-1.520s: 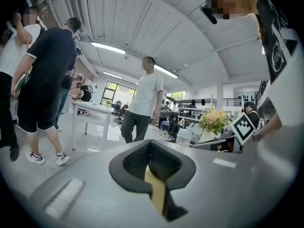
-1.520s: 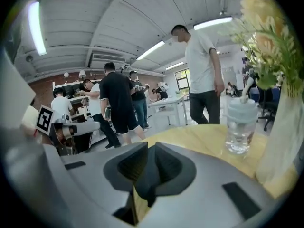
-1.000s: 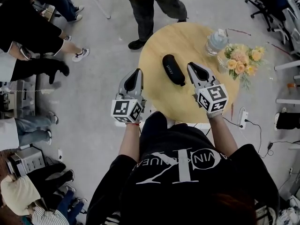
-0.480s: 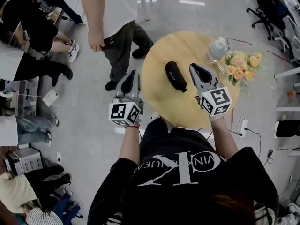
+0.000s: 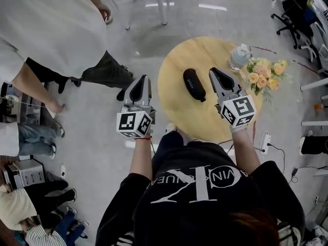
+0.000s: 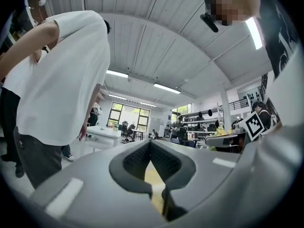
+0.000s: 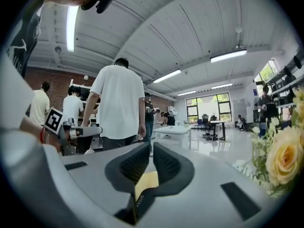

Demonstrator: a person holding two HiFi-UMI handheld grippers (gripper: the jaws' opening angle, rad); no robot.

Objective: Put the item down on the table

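A black oblong case [image 5: 194, 84] lies flat on the round wooden table [image 5: 205, 119], nothing touching it. My right gripper [image 5: 213, 72] hovers over the table just right of the case, jaws shut and empty. Through the gap below the jaws in the right gripper view [image 7: 152, 146], part of the case [image 7: 142, 201] and the yellow tabletop show. My left gripper [image 5: 145, 79] is held over the floor beside the table's left edge, shut with nothing in it; its tips meet in the left gripper view [image 6: 150, 144].
A water bottle [image 5: 239, 56] and a bunch of yellow and peach flowers [image 5: 264, 73] stand at the table's right rim. A person in a white shirt [image 5: 46, 29] bends close on the left. Seated people line the left side. A power strip [image 5: 265, 127] lies on the floor.
The person in the white shirt has come in from the top to the upper left, close to my left gripper. Both grippers and the case have barely moved.
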